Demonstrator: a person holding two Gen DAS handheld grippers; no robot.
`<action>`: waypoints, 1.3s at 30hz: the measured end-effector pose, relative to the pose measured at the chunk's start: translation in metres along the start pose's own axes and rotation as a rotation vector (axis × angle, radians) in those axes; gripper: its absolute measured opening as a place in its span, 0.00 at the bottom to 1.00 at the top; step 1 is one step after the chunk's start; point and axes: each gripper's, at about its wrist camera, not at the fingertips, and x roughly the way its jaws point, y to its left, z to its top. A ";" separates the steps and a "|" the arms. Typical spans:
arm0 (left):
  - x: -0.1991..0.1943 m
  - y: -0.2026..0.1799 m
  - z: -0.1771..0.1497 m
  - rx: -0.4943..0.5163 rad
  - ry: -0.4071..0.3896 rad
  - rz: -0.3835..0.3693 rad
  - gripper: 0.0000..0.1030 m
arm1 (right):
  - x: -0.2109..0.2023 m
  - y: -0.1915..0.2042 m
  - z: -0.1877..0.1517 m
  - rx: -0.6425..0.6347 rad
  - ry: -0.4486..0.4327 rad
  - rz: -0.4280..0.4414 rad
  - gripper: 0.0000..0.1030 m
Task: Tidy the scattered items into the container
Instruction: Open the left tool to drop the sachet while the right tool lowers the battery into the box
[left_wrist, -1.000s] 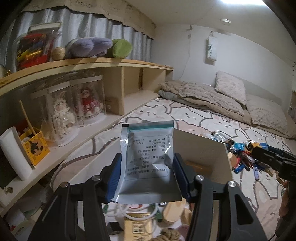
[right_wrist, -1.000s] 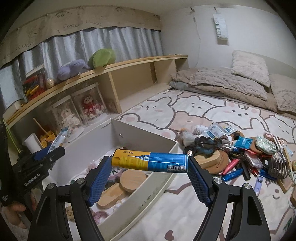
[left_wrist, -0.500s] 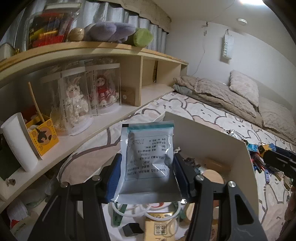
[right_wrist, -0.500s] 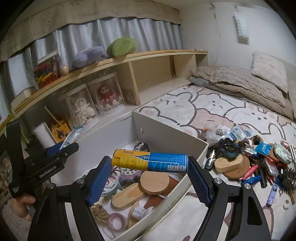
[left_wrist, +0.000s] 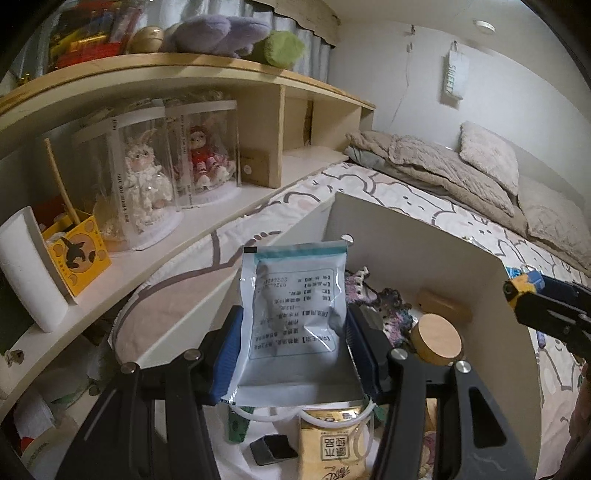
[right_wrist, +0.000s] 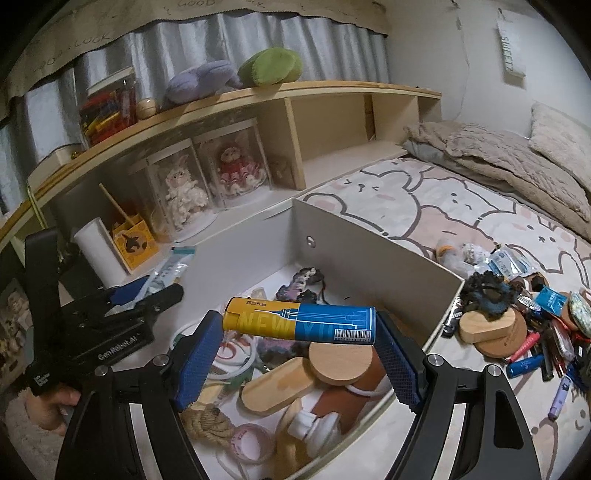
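My left gripper (left_wrist: 295, 350) is shut on a white and teal foil sachet (left_wrist: 293, 314), held upright over the near end of the white box (left_wrist: 424, 251). My right gripper (right_wrist: 295, 350) is shut on a yellow and blue cylinder (right_wrist: 299, 324), held crosswise by its ends above the box (right_wrist: 369, 251). Inside the box lie wooden discs (right_wrist: 340, 360), a wooden oval (right_wrist: 277, 387), a rope knot (right_wrist: 207, 424), white rings and a yellow packet (left_wrist: 332, 443). The left gripper (right_wrist: 147, 295) with its sachet shows at the left of the right wrist view.
A heap of scattered small items (right_wrist: 517, 325) lies on the patterned bedspread right of the box. A wooden shelf (left_wrist: 184, 221) with doll cases, a white roll and a yellow carton runs along the left. Pillows and a blanket (left_wrist: 461, 162) lie at the back.
Both grippers have moved in over the box with their loads and tilted down a little. More of the box's inside now shows under each. The grips are unchanged.
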 end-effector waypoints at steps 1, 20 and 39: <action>0.001 -0.002 0.000 0.003 0.004 -0.005 0.53 | 0.001 0.001 0.000 -0.001 0.004 0.004 0.79; 0.000 -0.005 -0.001 -0.002 -0.014 -0.002 0.58 | 0.020 0.017 -0.009 -0.049 0.066 0.031 0.79; -0.002 -0.006 -0.003 -0.006 -0.014 -0.010 0.58 | 0.061 0.019 0.015 -0.117 0.165 -0.010 0.79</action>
